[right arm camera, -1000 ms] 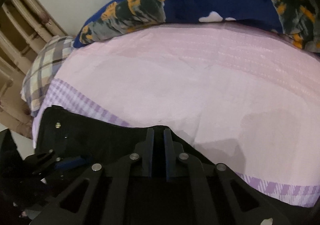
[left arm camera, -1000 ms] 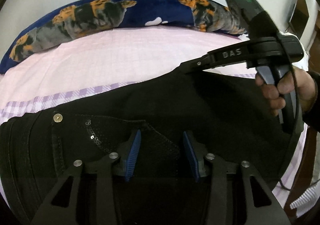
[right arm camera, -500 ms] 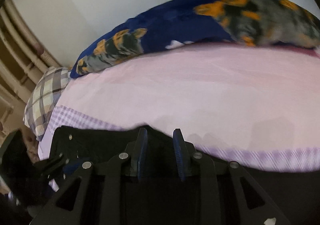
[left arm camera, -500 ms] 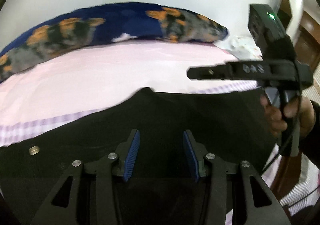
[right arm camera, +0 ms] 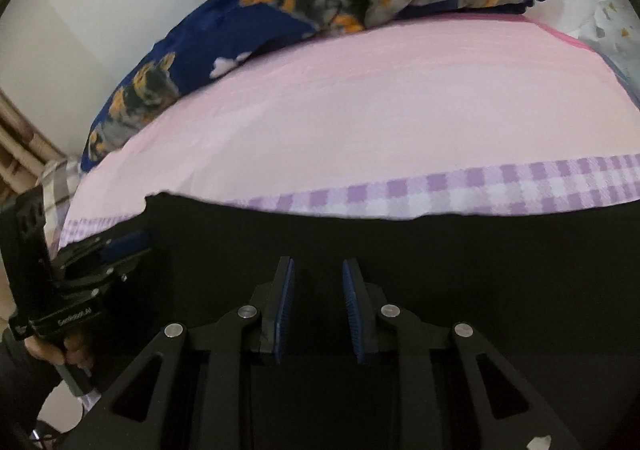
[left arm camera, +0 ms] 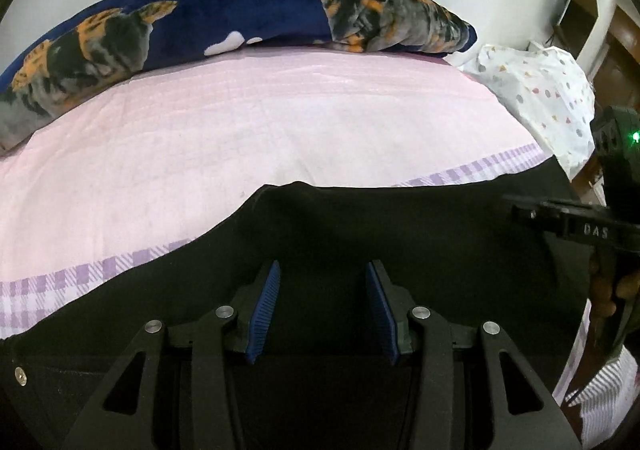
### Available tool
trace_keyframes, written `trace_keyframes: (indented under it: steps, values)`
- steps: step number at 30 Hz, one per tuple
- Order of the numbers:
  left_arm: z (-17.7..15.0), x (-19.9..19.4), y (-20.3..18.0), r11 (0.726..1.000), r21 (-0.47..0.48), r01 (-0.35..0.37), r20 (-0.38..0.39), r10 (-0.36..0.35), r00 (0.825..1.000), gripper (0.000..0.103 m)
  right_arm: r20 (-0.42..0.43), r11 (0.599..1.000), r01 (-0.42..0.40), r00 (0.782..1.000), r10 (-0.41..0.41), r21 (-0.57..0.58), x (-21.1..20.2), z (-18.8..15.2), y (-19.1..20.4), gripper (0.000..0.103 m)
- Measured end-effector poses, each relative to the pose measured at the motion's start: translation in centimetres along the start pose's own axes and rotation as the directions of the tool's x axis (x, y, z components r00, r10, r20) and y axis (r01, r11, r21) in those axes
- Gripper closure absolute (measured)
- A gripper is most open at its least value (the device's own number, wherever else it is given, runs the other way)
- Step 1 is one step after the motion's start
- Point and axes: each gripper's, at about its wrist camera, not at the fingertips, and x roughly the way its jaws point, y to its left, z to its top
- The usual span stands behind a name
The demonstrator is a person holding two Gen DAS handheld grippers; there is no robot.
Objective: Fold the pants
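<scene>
Pants (left arm camera: pixel 360 234), black, lie spread across the near part of the bed, covering the lower half of both my views. Their far edge runs unevenly in the left wrist view: a raised hump near the middle, then a slope down toward the left, where a metal rivet (left arm camera: pixel 20 376) shows at the frame's edge. In the right wrist view the far edge is straighter, ending in a squared corner on the left.

My left gripper (left arm camera: pixel 322 310) points down at the cloth with its jaws about half apart; the blue pads (left arm camera: pixel 264 314) stand clear on either side of bare black fabric and I see nothing pinched between them. My right gripper (right arm camera: pixel 318 310) has a narrower gap and its jaws are closing; the pants lie under and between the pads (right arm camera: pixel 284 314), but the dark cloth makes it hard to be sure whether a fold is rising into them, and I think they press on nothing.

Each gripper shows in the other's view: the right one at the right rim with a hand (left arm camera: pixel 608 290) on its grip, the left one at the left rim over the corner of the pants.

Beyond the pants the pink sheet (left arm camera: pixel 260 121) is open and flat, bordered by a purple checked band (right arm camera: pixel 480 185) just past the cloth's edge. A navy blanket (left arm camera: pixel 240 17) with orange and grey print lies along the far side against the wall, and a white spotted pillow (left arm camera: pixel 540 97) sits at the far right corner.
</scene>
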Motion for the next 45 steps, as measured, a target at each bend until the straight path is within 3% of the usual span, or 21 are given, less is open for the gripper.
trace_keyframes:
  steps: [4, 9, 14, 18, 26, 32, 40, 45]
  values:
    - [-0.2, -0.1, -0.3, 0.999, 0.017, -0.027, 0.017, 0.027, 0.999, 0.057, 0.028, 1.0, 0.025, 0.999, -0.025, -0.003, 0.3, 0.9, -0.4, 0.084]
    - [-0.1, 0.0, -0.5, 0.999, 0.018, -0.049, 0.001, 0.049, 0.999, 0.057, 0.041, 0.996, 0.001, 0.999, -0.005, 0.091, -0.5, 1.6, -1.4, 0.079]
    - [-1.0, -1.1, -2.1, 0.996, 0.055, -0.07, -0.014, 0.071, 0.997, 0.056, 0.132, 0.984, -0.012, 0.991, -0.012, 0.176, -5.7, 0.2, -3.3, 0.069]
    - [-2.6, -2.9, -3.8, 0.996, 0.067, -0.051, 0.009, 0.051, 0.999, 0.055, 0.183, 0.96, -0.009, 0.982, -0.044, 0.282, -9.8, -2.8, -6.8, 0.069]
    - [-5.5, -4.9, -7.7, 0.995, 0.095, 0.014, 0.001, -0.014, 1.0, 0.053, 0.199, 0.847, 0.052, 0.963, -0.184, 0.529, -16.6, -11.2, -15.7, 0.069]
    - [-6.6, -5.1, -10.2, 0.991, 0.121, 0.053, -0.032, -0.05, 0.998, 0.052, 0.199, 0.75, 0.053, 0.95, -0.242, 0.659, -18.8, -15.9, -20.8, 0.069]
    - [-6.6, -4.7, -11.9, 0.986, 0.159, 0.054, -0.053, -0.047, 0.998, 0.052, 0.224, 0.691, -0.005, 0.948, -0.228, 0.723, -18.5, -17.1, -23.9, 0.069]
    - [-6.7, -3.8, -12.5, 0.983, 0.174, 0.05, -0.087, -0.035, 0.996, 0.052, 0.233, 0.662, -0.015, 0.942, -0.242, 0.75, -18.0, -17.2, -25.7, 0.074]
